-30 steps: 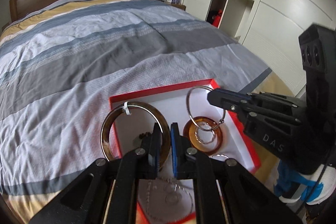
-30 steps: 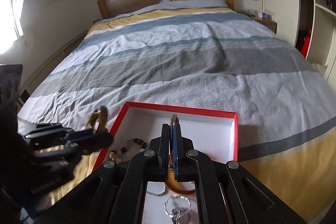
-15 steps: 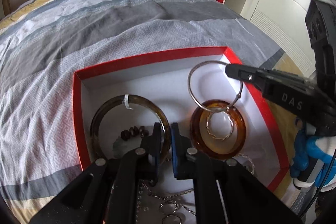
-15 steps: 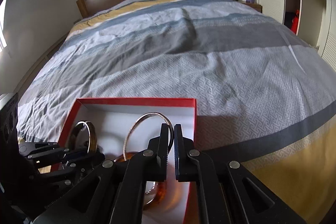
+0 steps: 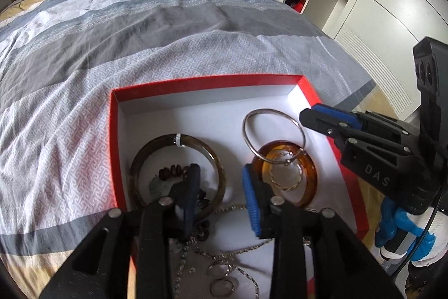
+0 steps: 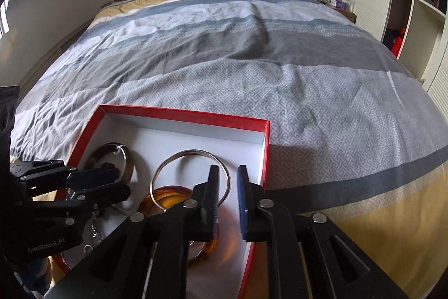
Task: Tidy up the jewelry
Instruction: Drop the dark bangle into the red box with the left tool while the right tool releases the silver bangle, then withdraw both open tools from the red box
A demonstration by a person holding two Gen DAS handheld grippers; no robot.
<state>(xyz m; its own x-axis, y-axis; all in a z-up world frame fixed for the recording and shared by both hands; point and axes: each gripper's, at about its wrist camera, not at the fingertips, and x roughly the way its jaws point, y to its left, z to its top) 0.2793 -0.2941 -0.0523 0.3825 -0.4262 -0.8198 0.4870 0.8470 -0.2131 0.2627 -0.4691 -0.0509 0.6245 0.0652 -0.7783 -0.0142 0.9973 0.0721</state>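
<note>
Both jaws are opening. The left hand-held gripper (image 5: 221, 184) hangs over the dark bangle (image 5: 179, 143) in the red box (image 5: 196, 83). The right hand-held gripper (image 6: 228, 178) has let go of the silver ring (image 6: 190, 153), which leans on the amber bangle (image 5: 308, 164) in the box.

Both wrist views above red box (image 5: 207, 87), seemingly close

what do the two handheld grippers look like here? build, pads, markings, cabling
Both are black scissor-linkage grippers with silver pivot rivets and ribbed blue finger pads. The left gripper body reads "GenRobot.AI" in white in the right wrist view. The right gripper reads "DAS", carries a black camera block, a thin black cable and a blue-and-white handle.
</note>
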